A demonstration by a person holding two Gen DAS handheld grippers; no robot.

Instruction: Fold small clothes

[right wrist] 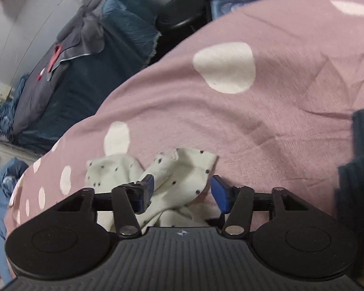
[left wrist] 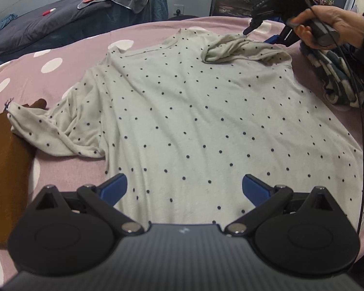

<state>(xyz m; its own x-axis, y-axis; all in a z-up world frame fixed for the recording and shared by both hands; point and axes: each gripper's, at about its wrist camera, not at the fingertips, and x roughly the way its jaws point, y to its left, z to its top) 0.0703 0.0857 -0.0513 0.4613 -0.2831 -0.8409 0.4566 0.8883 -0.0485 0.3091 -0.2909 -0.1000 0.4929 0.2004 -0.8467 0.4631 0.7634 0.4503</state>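
Observation:
A white shirt with small dark dots [left wrist: 194, 121] lies spread flat on the pink bedspread [left wrist: 68, 48]. Its left sleeve [left wrist: 60, 131] sticks out crumpled to the side. Its right sleeve [left wrist: 242, 48] lies bunched, folded inward over the shoulder. My left gripper [left wrist: 184, 189] hovers open over the hem, nothing between its blue pads. A hand [left wrist: 332, 24] holds my right gripper [left wrist: 258, 36] just above the bunched sleeve. In the right wrist view that gripper [right wrist: 182, 181] stands open with the sleeve cloth [right wrist: 182, 167] lying loose between its fingers.
A brown garment [left wrist: 4, 169] lies at the left beside the shirt's sleeve. A dark checked cloth [left wrist: 337, 80] is heaped at the right edge. Beyond the bedspread [right wrist: 254, 121] stands a dark bed [left wrist: 48, 24] with clothes on it. A dark knitted sleeve [right wrist: 361, 169] shows at the right.

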